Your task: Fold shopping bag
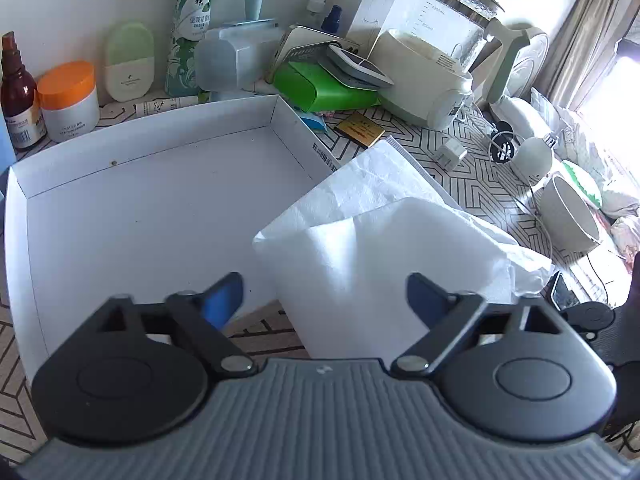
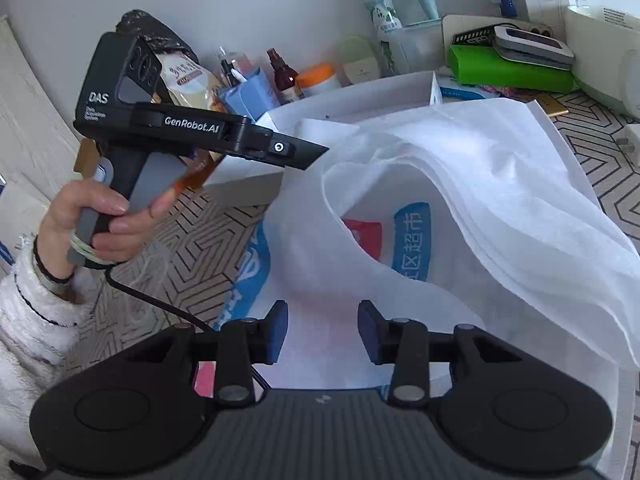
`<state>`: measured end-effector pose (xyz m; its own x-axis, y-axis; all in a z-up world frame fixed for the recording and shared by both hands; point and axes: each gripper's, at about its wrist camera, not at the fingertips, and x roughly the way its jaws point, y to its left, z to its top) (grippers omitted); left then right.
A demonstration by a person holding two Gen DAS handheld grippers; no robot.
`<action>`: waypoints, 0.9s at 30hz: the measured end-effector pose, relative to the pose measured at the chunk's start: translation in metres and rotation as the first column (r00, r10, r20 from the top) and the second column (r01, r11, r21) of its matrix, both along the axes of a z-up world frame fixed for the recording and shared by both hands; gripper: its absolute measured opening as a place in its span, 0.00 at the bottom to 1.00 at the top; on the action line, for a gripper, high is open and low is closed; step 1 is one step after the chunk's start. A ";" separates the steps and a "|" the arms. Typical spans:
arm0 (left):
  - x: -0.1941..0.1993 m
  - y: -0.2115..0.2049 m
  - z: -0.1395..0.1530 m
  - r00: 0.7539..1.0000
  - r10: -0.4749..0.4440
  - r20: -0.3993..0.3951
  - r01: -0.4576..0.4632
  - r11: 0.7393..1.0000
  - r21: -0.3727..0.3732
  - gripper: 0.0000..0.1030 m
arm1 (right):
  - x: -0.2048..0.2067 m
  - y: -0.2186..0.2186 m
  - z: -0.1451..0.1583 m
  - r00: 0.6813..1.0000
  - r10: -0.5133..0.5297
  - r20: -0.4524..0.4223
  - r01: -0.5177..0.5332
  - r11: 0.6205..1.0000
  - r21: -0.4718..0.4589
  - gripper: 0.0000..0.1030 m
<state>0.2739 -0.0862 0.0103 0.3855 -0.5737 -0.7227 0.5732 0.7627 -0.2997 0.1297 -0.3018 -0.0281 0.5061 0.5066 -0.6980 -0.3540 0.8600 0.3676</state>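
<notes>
The shopping bag (image 2: 460, 208), white non-woven fabric with blue and red print, lies crumpled on the patterned surface (image 2: 192, 232), just beside a shallow white cardboard tray (image 1: 132, 208). In the left wrist view an upper layer of the bag is lifted into a fold and overlaps the tray's near right corner. The left tool (image 1: 324, 300) hangs above the bag's near edge with its jaws spread apart; fabric lies below the gap, and neither pad presses on it. In the right wrist view the same tool is seen from the side, gripped by a hand (image 2: 96, 224) in a fluffy white sleeve (image 2: 28, 320), its tip close to the bag's upper left edge. The right tool (image 2: 322, 330) is partly open over the printed panel, both blue pads clear of the fabric. An orange-lidded jar (image 1: 70, 98), a green box (image 1: 320, 90) and a glass kettle (image 1: 452, 20) stand along the wall.
</notes>
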 end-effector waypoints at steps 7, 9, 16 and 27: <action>-0.007 0.000 0.007 0.997 -0.034 0.062 0.034 0.999 -0.005 0.05 | -0.009 0.000 -0.011 1.000 0.005 0.017 -0.004 0.999 -0.039 0.38; -0.010 0.001 0.015 0.995 -0.031 0.094 0.033 0.999 -0.015 0.04 | -0.010 -0.001 -0.012 0.999 0.014 0.029 -0.013 0.999 -0.039 0.38; 0.006 0.014 0.034 0.993 0.014 0.116 -0.006 0.997 -0.073 0.03 | -0.011 -0.009 -0.011 0.999 0.054 -0.004 -0.054 0.998 0.014 0.39; 0.012 0.058 0.028 0.997 0.080 0.024 -0.075 0.983 -0.166 0.03 | -0.032 -0.004 -0.007 0.990 0.141 -0.019 -0.140 0.990 0.027 0.39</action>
